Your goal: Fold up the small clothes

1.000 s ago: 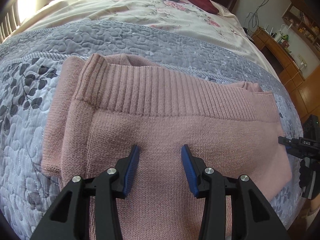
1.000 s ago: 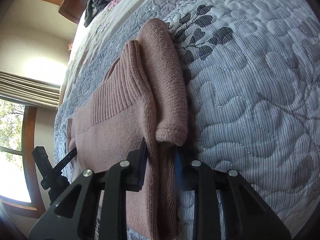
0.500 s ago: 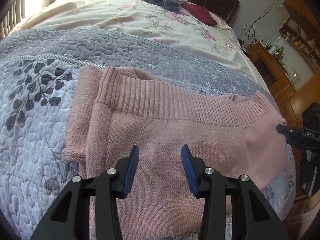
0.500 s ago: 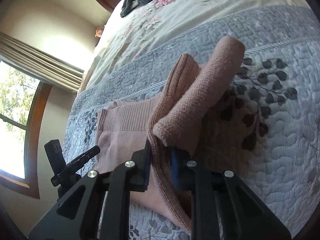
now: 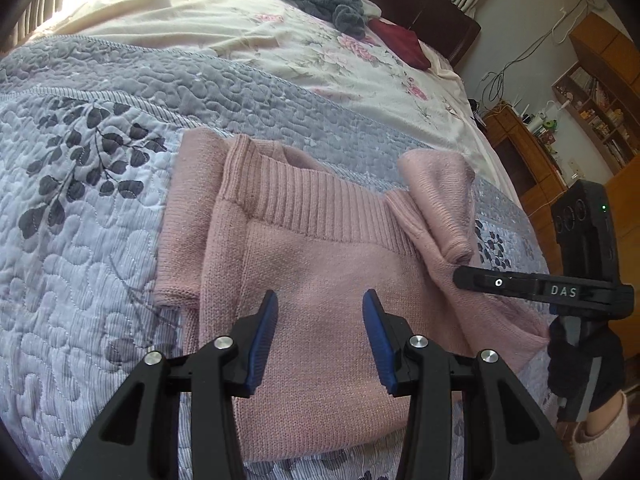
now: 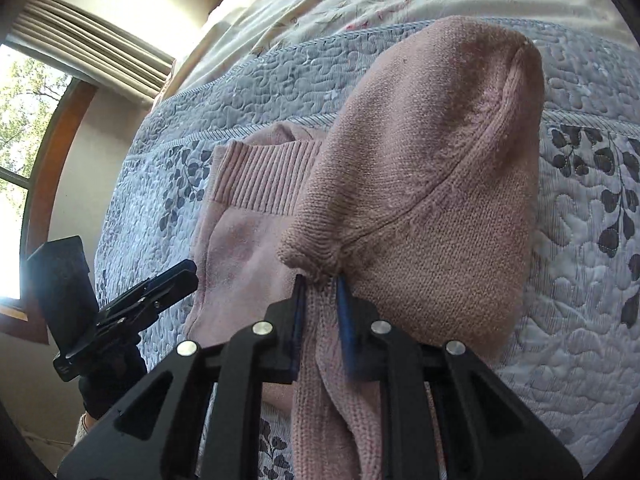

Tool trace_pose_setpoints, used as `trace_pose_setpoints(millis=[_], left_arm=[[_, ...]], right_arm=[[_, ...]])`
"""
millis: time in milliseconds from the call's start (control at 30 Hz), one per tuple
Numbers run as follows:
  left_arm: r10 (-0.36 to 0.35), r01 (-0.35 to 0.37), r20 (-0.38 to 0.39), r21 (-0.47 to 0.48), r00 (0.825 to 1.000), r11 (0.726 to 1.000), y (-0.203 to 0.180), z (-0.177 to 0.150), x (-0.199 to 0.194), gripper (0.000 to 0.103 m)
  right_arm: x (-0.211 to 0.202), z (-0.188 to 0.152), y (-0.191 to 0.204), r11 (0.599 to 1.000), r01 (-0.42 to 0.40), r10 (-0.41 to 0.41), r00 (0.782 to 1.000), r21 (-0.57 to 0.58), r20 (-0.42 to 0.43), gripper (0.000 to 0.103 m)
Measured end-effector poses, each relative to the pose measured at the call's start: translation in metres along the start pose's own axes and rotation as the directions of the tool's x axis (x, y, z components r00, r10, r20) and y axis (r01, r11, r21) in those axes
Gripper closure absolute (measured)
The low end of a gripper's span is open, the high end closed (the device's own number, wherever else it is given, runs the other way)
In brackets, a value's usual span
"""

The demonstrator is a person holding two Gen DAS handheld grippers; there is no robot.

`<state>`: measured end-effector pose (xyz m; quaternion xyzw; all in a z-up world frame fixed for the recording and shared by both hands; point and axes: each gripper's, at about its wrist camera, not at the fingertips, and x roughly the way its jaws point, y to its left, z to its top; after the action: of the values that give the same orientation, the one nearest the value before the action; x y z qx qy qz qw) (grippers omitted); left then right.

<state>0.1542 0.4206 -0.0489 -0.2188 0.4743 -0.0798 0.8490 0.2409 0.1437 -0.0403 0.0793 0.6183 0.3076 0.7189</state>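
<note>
A pink knit sweater (image 5: 320, 280) lies on the grey-blue quilt (image 5: 80, 240), ribbed band toward the far side and one sleeve folded along its left edge. My left gripper (image 5: 320, 328) hovers open above the sweater's middle, nothing between its blue pads. My right gripper (image 6: 320, 304) is shut on the sweater's right side, with the sleeve (image 6: 432, 184) lifted off the bed and bunched in front of the camera. In the left wrist view the right gripper (image 5: 460, 272) shows at the right, holding that raised fold (image 5: 440, 200). The left gripper (image 6: 176, 280) appears at the left of the right wrist view.
Beyond the quilt lies a floral sheet (image 5: 300, 52) with a heap of dark grey clothes (image 5: 328, 0) and a dark red item (image 5: 400, 40) near the headboard. Wooden shelves and a desk (image 5: 560, 136) stand right of the bed. A window (image 6: 24, 128) is on the left.
My right gripper has lifted the sweater's right side and sleeve up off the quilt and carried it inward. My left gripper has pulled back a little and stayed open.
</note>
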Motion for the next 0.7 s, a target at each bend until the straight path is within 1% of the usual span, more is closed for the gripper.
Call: trace_pose_setpoints(millis=[33, 100, 133, 167, 233, 333, 433, 567, 633, 700], left_arm=[[-0.013, 0.013, -0.001, -0.010, 1.000, 1.000, 0.000, 0.000, 0.000, 0.059], [-0.043, 0.043, -0.005, -0.034, 0.999, 0.998, 0.000, 0.001, 0.002, 0.059], [-0.061, 0.061, -0.008, -0.044, 0.998, 0.997, -0.001, 0.002, 0.004, 0.059], [-0.080, 0.079, -0.011, -0.055, 0.997, 0.995, -0.003, 0.002, 0.005, 0.059], [-0.119, 0.118, -0.019, -0.071, 0.993, 0.990, -0.008, 0.002, 0.009, 0.059], [-0.179, 0.175, -0.035, -0.098, 0.983, 0.980, -0.018, 0.003, 0.017, 0.057], [-0.234, 0.226, -0.056, -0.123, 0.971, 0.966, -0.030, 0.005, 0.030, 0.054], [-0.289, 0.272, -0.078, -0.178, 0.954, 0.946, -0.041, 0.010, 0.054, 0.051], [-0.311, 0.288, -0.085, -0.217, 0.946, 0.933, -0.045, 0.011, 0.066, 0.050], [-0.341, 0.314, -0.073, -0.247, 0.937, 0.917, -0.047, 0.012, 0.076, 0.050]], right_arm=[[0.007, 0.000, -0.001, 1.000, 0.003, -0.002, 1.000, 0.010, -0.019, 0.087], [0.018, -0.002, -0.007, 0.998, -0.023, 0.026, 0.997, 0.050, -0.067, 0.083], [0.022, -0.003, -0.010, 0.997, -0.042, 0.048, 0.995, 0.066, -0.085, 0.077], [0.023, -0.005, -0.012, 0.995, -0.066, 0.072, 0.993, 0.075, -0.091, 0.075], [0.015, -0.006, -0.015, 0.990, -0.105, 0.113, 0.990, 0.090, -0.083, 0.074], [-0.012, -0.008, -0.021, 0.984, -0.153, 0.157, 0.987, 0.093, -0.039, 0.075], [-0.044, -0.014, -0.031, 0.988, -0.132, 0.131, 0.991, 0.075, 0.020, 0.074], [-0.076, -0.028, -0.064, 0.992, -0.069, 0.061, 0.995, 0.104, 0.081, 0.074], [-0.084, -0.037, -0.086, 0.989, -0.049, 0.037, 0.995, 0.137, 0.088, 0.074], [-0.084, -0.047, -0.105, 0.985, -0.041, 0.026, 0.996, 0.170, 0.085, 0.074]])
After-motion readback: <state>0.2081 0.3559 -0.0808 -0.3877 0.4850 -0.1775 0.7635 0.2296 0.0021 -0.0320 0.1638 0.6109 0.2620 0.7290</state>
